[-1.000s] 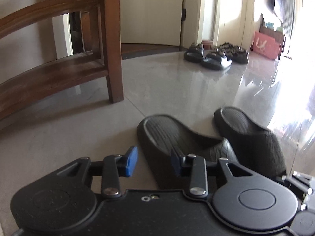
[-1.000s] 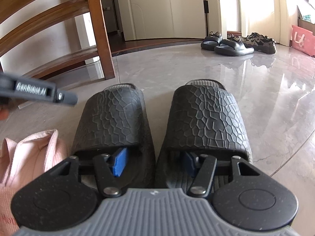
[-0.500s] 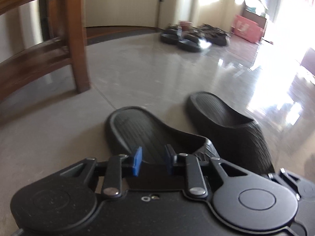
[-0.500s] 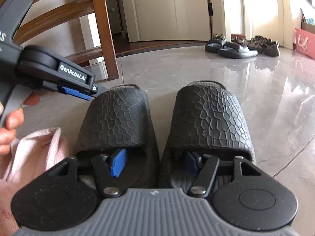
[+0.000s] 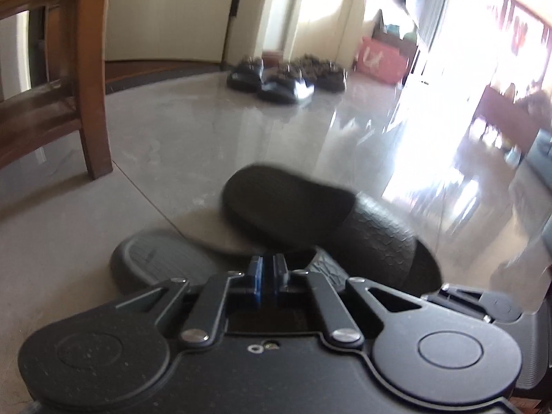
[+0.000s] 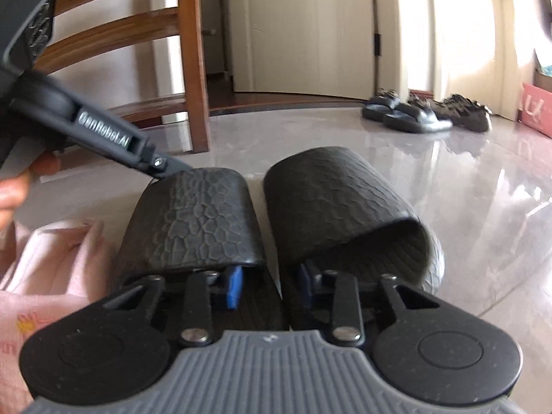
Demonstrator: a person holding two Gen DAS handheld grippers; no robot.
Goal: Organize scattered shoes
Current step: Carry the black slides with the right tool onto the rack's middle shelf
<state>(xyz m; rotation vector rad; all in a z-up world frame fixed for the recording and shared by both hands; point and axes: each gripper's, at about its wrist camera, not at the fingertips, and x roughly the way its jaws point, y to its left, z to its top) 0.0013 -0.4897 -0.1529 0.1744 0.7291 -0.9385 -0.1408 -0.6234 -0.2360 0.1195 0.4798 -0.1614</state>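
Two black textured slides (image 6: 207, 220) (image 6: 331, 200) side by side on grey tile floor (image 6: 465, 207). Right gripper (image 6: 267, 286) closing across their adjoining inner edges. Left gripper (image 5: 265, 276) clenched at left slide's strap; pinch unclear. Wooden chair (image 6: 196, 69) behind.

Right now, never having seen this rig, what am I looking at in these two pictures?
No robot here: a person carries a handheld two-finger gripper in each hand, each with a camera looking along its fingers. One picture is from the left gripper, the other from the right gripper. On the glossy floor are two black slippers side by side; more shoes sit near the door. The right jaws are closing with the slippers' adjoining sides between them, one pad inside each. The left gripper is shut, its tip at one slipper's strap; whether it pinches it is unclear.
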